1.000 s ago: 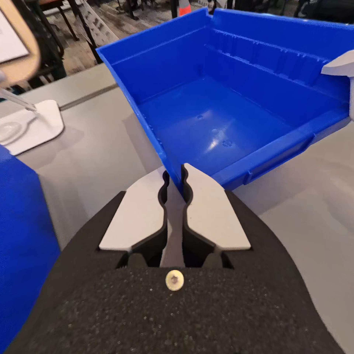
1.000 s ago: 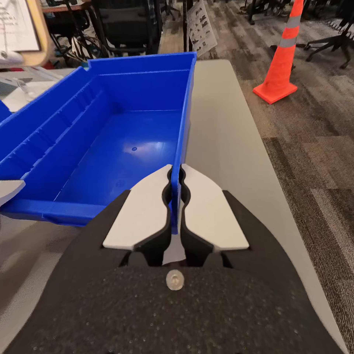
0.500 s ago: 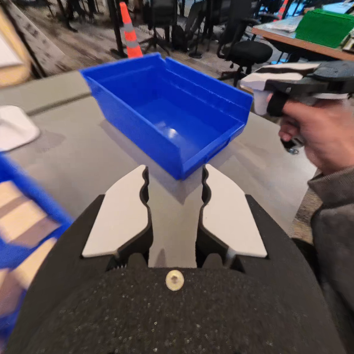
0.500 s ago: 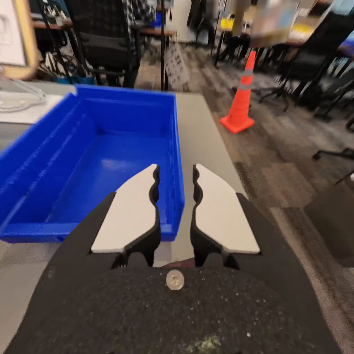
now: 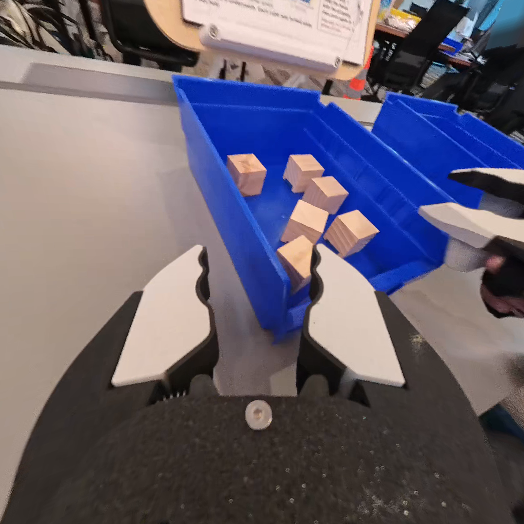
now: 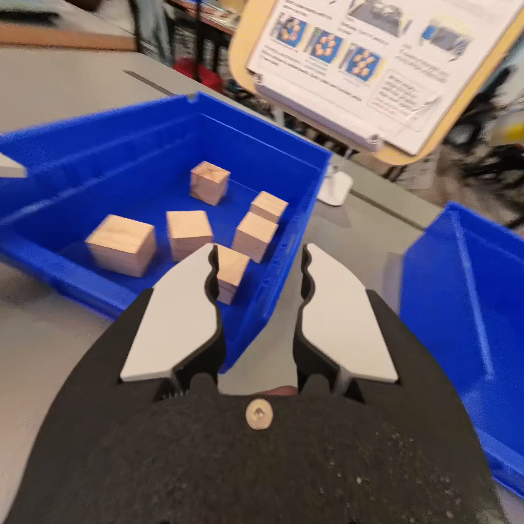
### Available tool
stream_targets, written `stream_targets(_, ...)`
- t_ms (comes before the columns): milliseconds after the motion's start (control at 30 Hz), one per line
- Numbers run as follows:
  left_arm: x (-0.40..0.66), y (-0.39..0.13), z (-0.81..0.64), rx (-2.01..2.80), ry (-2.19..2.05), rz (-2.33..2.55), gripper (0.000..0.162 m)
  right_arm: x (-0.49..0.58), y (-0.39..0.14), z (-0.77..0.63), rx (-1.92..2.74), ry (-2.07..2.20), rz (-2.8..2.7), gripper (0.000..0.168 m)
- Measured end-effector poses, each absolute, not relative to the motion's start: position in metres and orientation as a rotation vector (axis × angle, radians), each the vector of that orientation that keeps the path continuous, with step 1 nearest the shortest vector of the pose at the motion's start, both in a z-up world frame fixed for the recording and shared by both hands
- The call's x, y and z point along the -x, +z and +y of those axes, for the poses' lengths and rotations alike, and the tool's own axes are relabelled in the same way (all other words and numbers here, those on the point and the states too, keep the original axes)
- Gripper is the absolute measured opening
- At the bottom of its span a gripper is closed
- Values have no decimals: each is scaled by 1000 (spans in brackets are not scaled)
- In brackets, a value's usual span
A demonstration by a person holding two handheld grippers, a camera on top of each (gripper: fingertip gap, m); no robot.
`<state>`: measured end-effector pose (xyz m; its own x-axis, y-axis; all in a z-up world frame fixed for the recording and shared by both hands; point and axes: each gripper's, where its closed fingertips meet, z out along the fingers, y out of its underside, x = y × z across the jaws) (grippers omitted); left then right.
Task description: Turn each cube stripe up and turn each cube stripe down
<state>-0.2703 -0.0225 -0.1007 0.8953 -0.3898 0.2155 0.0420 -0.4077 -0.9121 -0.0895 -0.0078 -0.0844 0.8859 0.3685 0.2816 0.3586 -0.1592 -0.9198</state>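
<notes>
up close, the left gripper (image 5: 258, 252) and the right gripper (image 6: 258, 249) both have their jaws wide open and hold nothing, each low over a near corner of the blue bin (image 5: 249, 226) on the grey table (image 5: 85, 184). past them, six wood cubes (image 5: 307, 221) sit loose on the bin floor. farther back stands a second blue bin (image 5: 442, 136), then a board (image 6: 368, 56) with paper on it.

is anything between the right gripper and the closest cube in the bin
Yes. The blue bin's side wall rises between the open right gripper and the nearest wooden cube, which sits just inside it. No other cube blocks it; going in from above the rim looks clear.
</notes>
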Motion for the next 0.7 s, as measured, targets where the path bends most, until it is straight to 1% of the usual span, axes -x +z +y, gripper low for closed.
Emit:
stream_targets(67,259,-106,-19,1939,-532,261,65,80,-88,-4,1744,-125,-528,55)
stream_targets(100,257,-111,-15,1948,-530,248,63,78,-93,-3,1763,-124,-502,52)
stream_targets(133,256,-115,-11,1960,-529,234,56,77,-101,-2,1794,-88,-477,48)
stream_targets(167,253,-118,-7,1972,-538,229,46,78,-103,-2,1800,-33,-448,34)
stream_targets(200,252,-121,-4,1985,-529,218,39,78,-103,-1,1799,-1,-422,28)
stream_targets(233,253,-120,-1,1985,-505,203,35,77,-103,-1,1796,8,-412,23)
stream_targets(267,254,-121,0,1994,-475,200,31,76,-103,-1,1796,6,-401,22)
stream_targets(333,260,-121,2,2007,-393,189,21,76,-103,-2,1802,22,-350,14)
stream_targets(467,277,-118,4,2009,-256,169,5,89,-102,-9,1812,79,-290,12)
stream_targets(700,341,-90,0,1942,-155,113,3,150,-86,-5,1771,144,-301,12)
